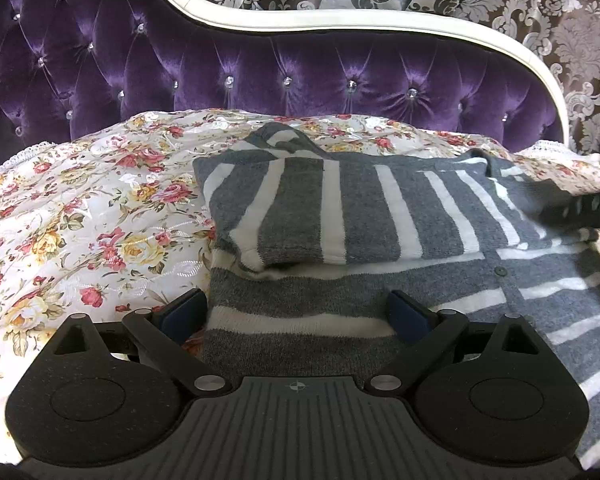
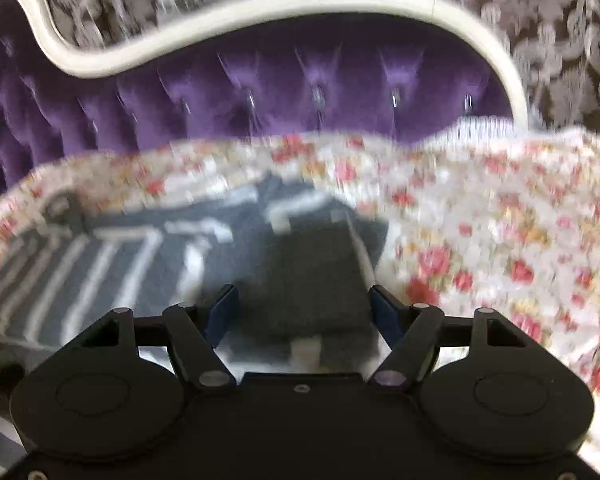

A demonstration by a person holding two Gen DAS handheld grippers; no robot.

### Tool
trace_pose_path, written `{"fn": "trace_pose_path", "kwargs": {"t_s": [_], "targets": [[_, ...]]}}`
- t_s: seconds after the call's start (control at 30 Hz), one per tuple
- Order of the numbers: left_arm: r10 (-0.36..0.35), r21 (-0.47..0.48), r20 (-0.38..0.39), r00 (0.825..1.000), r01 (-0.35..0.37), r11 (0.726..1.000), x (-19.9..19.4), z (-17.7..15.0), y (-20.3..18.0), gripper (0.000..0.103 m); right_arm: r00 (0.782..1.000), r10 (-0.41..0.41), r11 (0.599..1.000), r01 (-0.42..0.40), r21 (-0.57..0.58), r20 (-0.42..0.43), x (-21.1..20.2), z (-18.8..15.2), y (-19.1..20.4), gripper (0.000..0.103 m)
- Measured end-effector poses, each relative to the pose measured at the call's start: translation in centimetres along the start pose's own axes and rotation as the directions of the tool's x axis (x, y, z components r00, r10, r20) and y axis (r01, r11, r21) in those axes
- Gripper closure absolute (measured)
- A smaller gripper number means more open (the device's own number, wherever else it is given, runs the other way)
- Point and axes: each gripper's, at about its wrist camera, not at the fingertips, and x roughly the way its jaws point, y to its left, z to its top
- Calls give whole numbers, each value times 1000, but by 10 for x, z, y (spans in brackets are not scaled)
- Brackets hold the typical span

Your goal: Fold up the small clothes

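A grey and white striped knit cardigan (image 1: 380,216) lies on the floral bedspread (image 1: 80,220), with one sleeve folded across its body. My left gripper (image 1: 296,314) hovers open over the cardigan's near hem, its blue pads wide apart and gripping nothing. The right gripper's black body (image 1: 580,208) shows at the cardigan's right edge. The right wrist view is blurred. There my right gripper (image 2: 304,310) stands open over the cardigan (image 2: 140,264). A dark grey sleeve part (image 2: 316,280) with a white cuff lies flat between its fingers, and the pads do not visibly pinch it.
A purple tufted headboard (image 1: 260,72) with a white curved frame (image 1: 340,28) rises right behind the bedspread. Patterned damask fabric (image 1: 560,20) hangs behind it. Bare floral bedspread (image 2: 500,240) stretches to the left and right of the cardigan.
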Motion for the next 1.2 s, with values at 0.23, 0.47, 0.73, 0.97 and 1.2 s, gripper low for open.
{"fn": "trace_pose_path", "kwargs": {"t_s": [0.23,0.47,0.73,0.97,1.2], "targets": [[7,8,-6,1000,-7,1000,1,1,-1,5,996,72,995,-75,60,48,-14,-8,-14,24],[18,26,-44,999,-17,1000,3,6,-2,4,984,158,977,-168,134,78,-59,-29,-25,22],[102,75,-143,985,-92,993,-36,9,-6,5,975,206,969,-216,119,88,-125,-62,-27,16],[170,126,-167,971,-150,981,-98,-20,-11,6,976,201,968,-212,135,85,-167,-95,-26,14],[30,-15,-207,978,-34,999,-142,-49,0,6,981,179,974,-187,132,68,-193,-126,-23,13]]}}
